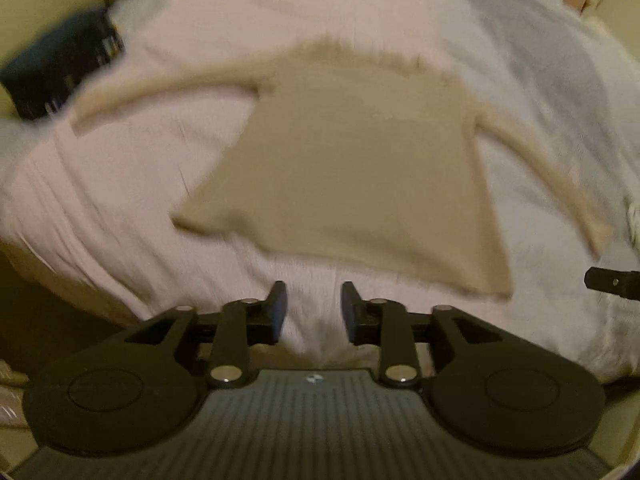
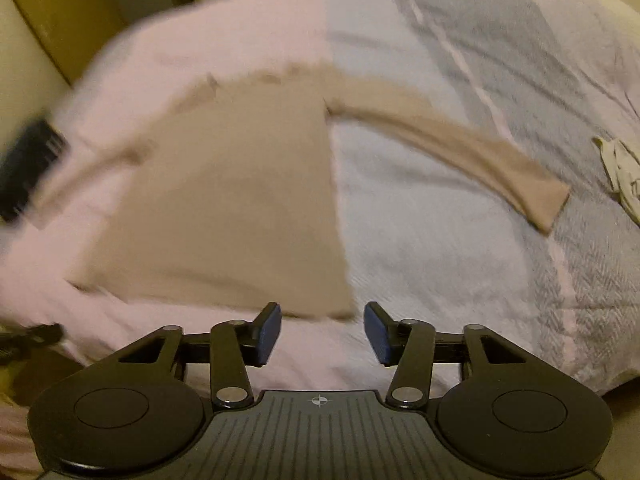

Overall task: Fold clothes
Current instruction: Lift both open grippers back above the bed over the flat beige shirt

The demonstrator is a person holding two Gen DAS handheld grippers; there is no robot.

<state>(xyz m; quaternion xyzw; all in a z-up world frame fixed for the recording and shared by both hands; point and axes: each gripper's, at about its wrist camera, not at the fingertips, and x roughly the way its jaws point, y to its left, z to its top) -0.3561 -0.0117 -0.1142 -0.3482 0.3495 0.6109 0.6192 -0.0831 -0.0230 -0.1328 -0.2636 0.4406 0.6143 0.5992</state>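
Garment: tan long-sleeved top (image 2: 224, 200) lies flat on the bed (image 2: 420, 240), sleeves out, hem toward the near edge.
Handling: judged light, soft, limp; will sag and crease if lifted at one point. Best held at hem corners or sleeve cuffs (image 2: 548, 204).
Left claw (image 1: 313, 312): jaws apart, nothing between; hem just beyond its tips.
Right claw (image 2: 322, 330): jaws apart, empty; near-right hem corner (image 2: 340, 312) shows between the tips, untouched.
Other: pale cloth (image 2: 622, 176) near the bed's right edge.
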